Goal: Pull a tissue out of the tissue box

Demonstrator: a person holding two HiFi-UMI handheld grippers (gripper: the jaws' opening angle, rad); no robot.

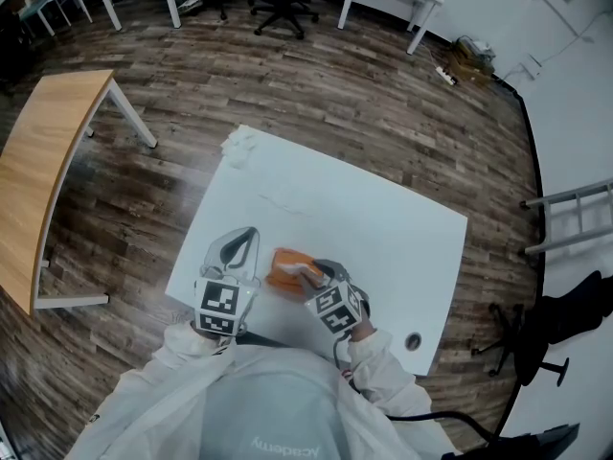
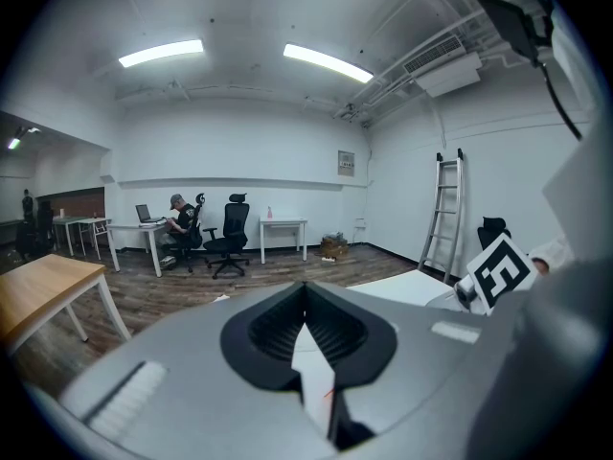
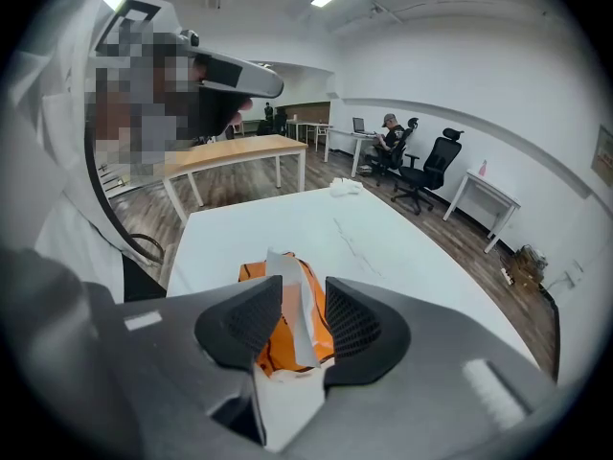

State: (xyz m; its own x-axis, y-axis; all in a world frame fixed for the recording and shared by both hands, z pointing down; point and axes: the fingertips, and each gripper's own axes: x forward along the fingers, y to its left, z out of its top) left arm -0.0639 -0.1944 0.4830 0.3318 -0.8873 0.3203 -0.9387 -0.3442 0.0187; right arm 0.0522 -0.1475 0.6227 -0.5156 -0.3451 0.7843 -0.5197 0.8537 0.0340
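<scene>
Over on the left, the left hand-held gripper (image 1: 247,238) sits low above the smooth white desk (image 1: 383,218), jaws closed tip to tip with nothing in them, idle beside the action. Far out at the desk's left corner lies a crumpled white tissue (image 1: 239,145).

Across to the middle: the orange soft-sided tissue pack (image 1: 283,266) lies flat on the desk just in front of the person. It is glossy film with dark lines, a little puckered. A thin white tissue sheet (image 3: 288,290) stands up from its top, folded and limp.

And here is the right hand-held gripper (image 3: 305,290), tilted down over the pack. Its ribbed black pads stand wide apart either side of that sheet, not yet pinching it.

The step looks to be the grab. The jaws should close squarely on the sheet, well above the pack, so the pads take paper and not film. Then a slow, straight draw upward. The pack looks light and may rise with the tissue, so the idle left hand-held gripper could pin it.
</scene>
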